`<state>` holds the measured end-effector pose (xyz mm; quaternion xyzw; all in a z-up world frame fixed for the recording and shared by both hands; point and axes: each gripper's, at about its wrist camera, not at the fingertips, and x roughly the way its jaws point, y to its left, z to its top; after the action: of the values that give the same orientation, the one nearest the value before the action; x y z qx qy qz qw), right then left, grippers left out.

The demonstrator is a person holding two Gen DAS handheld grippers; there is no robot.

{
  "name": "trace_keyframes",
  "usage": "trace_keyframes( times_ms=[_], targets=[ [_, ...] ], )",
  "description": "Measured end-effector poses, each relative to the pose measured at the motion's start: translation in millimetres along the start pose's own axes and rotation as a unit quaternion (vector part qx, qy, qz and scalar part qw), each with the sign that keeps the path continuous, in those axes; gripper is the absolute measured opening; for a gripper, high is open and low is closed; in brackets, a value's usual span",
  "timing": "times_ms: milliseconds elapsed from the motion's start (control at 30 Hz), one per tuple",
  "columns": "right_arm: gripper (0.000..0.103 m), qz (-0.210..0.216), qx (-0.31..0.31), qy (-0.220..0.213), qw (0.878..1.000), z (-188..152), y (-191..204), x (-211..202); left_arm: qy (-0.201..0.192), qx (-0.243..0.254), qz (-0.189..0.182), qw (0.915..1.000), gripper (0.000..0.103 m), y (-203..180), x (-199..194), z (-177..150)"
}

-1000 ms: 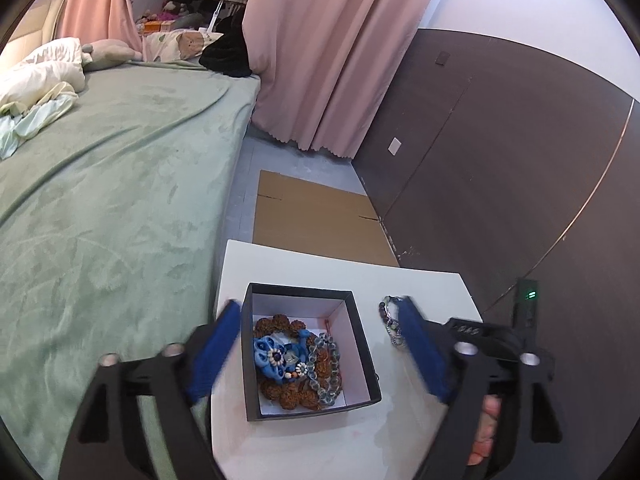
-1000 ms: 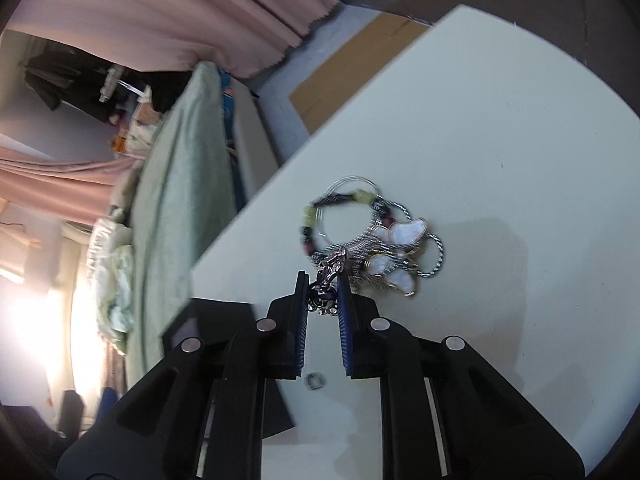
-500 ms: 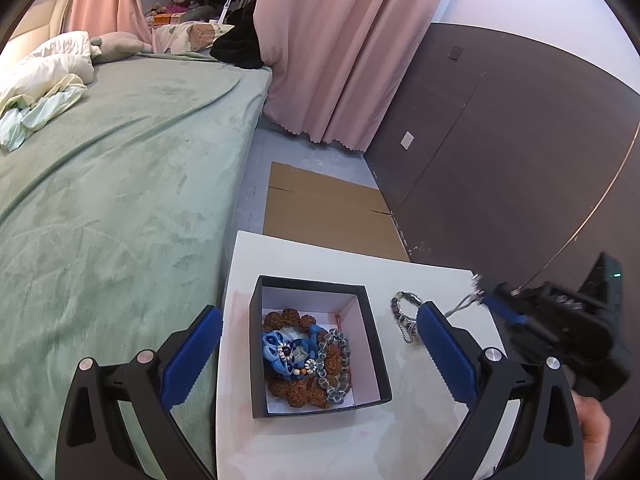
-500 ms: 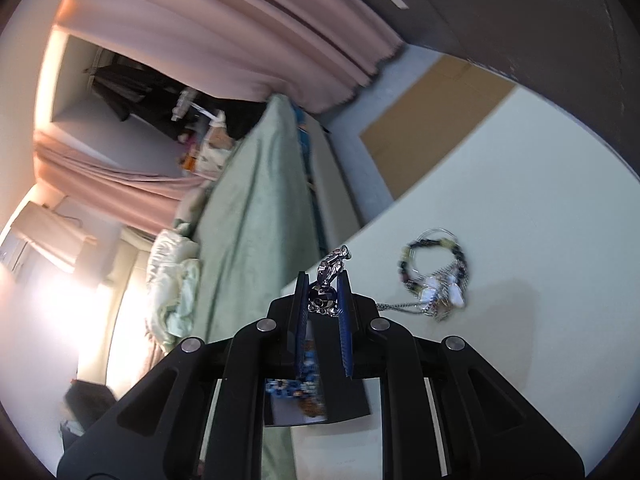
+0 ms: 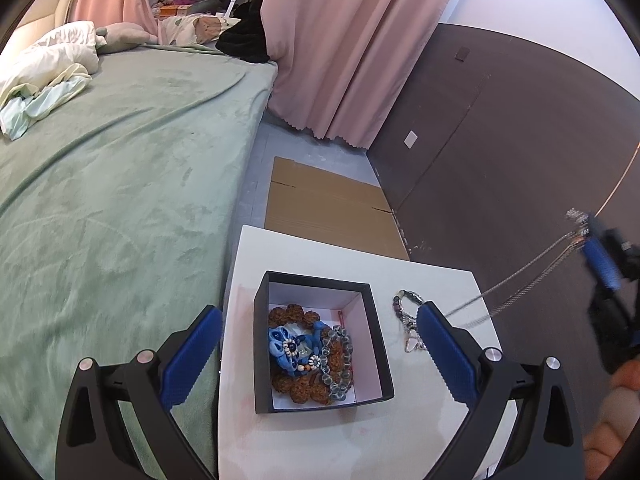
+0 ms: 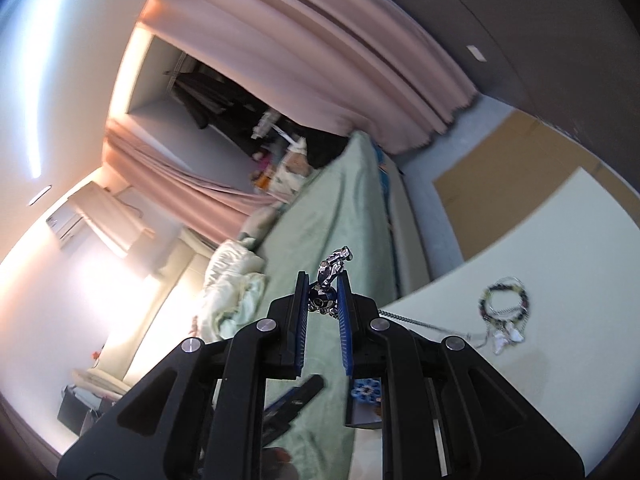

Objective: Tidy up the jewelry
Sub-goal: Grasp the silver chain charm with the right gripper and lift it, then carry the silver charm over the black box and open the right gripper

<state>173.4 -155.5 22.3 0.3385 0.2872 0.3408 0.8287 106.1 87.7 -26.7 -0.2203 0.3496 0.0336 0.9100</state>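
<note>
A black jewelry box (image 5: 322, 344) with a white inside sits on the white table (image 5: 304, 440). It holds brown bead bracelets, grey beads and a blue flower piece (image 5: 290, 344). My left gripper (image 5: 316, 352) is open and empty, its fingers either side of the box. My right gripper (image 6: 323, 294) is shut on the clasp end of a silver chain necklace (image 5: 516, 284), held high at the right. The chain runs down to a tangle of beads and white pendants (image 6: 505, 314) lying on the table right of the box; this tangle also shows in the left wrist view (image 5: 408, 320).
A green-covered bed (image 5: 120, 168) runs along the table's left side. Flat cardboard (image 5: 328, 212) lies on the floor beyond the table. Pink curtains (image 5: 344, 40) and a dark wall panel (image 5: 500, 140) stand behind. The person's hand (image 5: 616, 412) is at the right edge.
My right gripper has risen up and to the right with the clasp, pulling the chain taut off the table. The left gripper has lifted and drawn back slightly from the box.
</note>
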Motion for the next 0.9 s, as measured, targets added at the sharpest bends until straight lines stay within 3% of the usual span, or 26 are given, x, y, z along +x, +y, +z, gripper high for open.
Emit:
trace_keyframes(
  times_ms=[233,900],
  targets=[
    [0.015,0.032,-0.022,-0.02,0.999,6,35,-19,0.002,-0.004,-0.001,1.0,0.094,3,1,0],
    [0.015,0.058,-0.127,-0.034,0.99,27,163,-20,-0.016,-0.064,-0.011,0.9978,0.094,34,-14,13]
  ],
)
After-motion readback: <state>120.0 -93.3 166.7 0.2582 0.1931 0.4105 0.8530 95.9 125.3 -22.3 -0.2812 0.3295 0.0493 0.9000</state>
